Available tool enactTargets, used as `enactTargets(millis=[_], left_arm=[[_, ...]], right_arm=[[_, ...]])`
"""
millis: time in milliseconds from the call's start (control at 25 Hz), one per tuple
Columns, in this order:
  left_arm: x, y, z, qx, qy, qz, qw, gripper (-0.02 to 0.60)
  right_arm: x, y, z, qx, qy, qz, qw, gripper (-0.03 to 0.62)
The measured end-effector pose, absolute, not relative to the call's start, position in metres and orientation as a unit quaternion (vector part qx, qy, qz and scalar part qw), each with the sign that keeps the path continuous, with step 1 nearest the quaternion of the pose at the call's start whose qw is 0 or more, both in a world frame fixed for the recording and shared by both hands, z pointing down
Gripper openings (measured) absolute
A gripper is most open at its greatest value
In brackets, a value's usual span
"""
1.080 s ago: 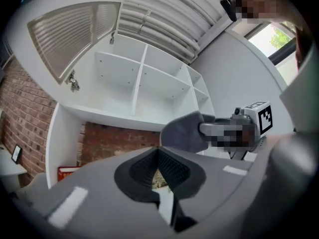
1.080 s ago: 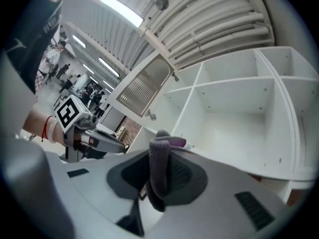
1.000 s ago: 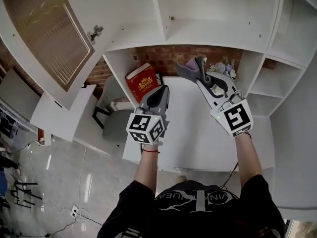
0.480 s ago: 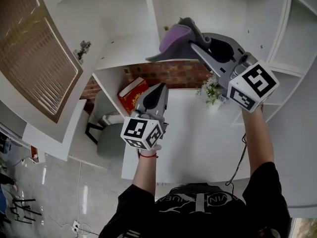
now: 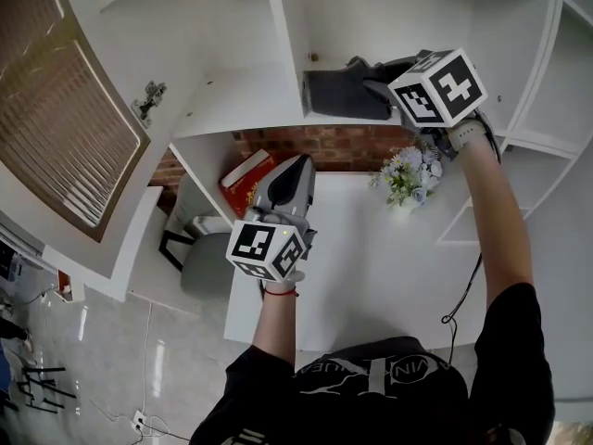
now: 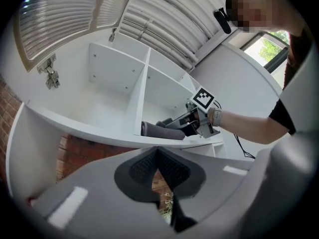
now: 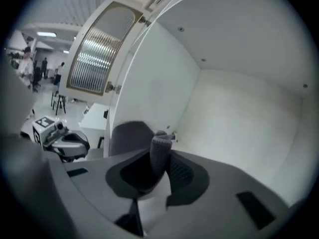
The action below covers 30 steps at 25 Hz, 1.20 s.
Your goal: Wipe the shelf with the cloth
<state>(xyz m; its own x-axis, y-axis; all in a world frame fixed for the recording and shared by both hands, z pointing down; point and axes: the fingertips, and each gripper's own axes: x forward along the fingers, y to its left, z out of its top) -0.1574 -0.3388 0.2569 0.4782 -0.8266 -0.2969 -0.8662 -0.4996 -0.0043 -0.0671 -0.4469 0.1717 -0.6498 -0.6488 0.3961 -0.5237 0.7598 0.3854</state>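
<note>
Two grippers, one cloth, one open cupboard. Head view: reaches with the right gripper (image 5: 372, 85) into the upper compartment right of the divider, the dark grey cloth (image 5: 341, 95) bunched at its tips and lying on the white shelf (image 5: 243, 111) close against that divider; holds the left gripper (image 5: 297, 162) lower, below the shelf board and above the desk (image 5: 371, 258), near a red book (image 5: 243, 176) and left of a small bunch of flowers (image 5: 406, 170). Left gripper view: shows jaws pressed together with nothing between them, idle; beyond them, the cloth resting along the front part of the shelf with the right gripper at its far end. Right gripper view: shows jaws narrowly apart and clamped on a fold of the cloth, the rest heaped ahead of them toward the divider, bare white board and back wall to the right. Judged step: start of the wipe, cloth just placed, most of the board apparently not yet covered. Next move, as judged: calls for downward pressure and a steady drag along the board away from the divider, with the clamp firm enough that the fold does not slip free.
</note>
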Motion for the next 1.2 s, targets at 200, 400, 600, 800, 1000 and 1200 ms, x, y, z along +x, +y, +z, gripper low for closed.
enactTargets(millis=[200,400,600,800,1000,1200], left_arm=[[-0.150,-0.341,0.256,-0.857,0.494,0.118,0.091,0.011],[-0.151,-0.340,0.258,-0.856,0.495,0.121,0.088,0.011],[-0.141,-0.340,0.260,-0.863,0.482,0.125,0.087,0.011],[-0.145,-0.340,0.264,-0.860,0.488,0.124,0.085,0.011],[-0.155,-0.345,0.271,-0.856,0.497,0.125,0.072,0.011],[-0.160,-0.348,0.275,-0.852,0.505,0.123,0.067,0.012]], right_arm=[[-0.060,-0.465,0.174,0.347,-0.871,-0.175,0.299,0.185],[-0.052,-0.450,0.146,0.323,-0.871,-0.239,0.285,0.215],[-0.084,-0.423,0.182,0.212,-0.854,-0.279,0.385,0.094],[-0.107,-0.431,0.209,0.184,-0.845,-0.275,0.420,0.021],[-0.122,-0.442,0.210,0.175,-0.838,-0.286,0.431,0.012],[-0.138,-0.453,0.214,0.165,-0.828,-0.301,0.444,0.012]])
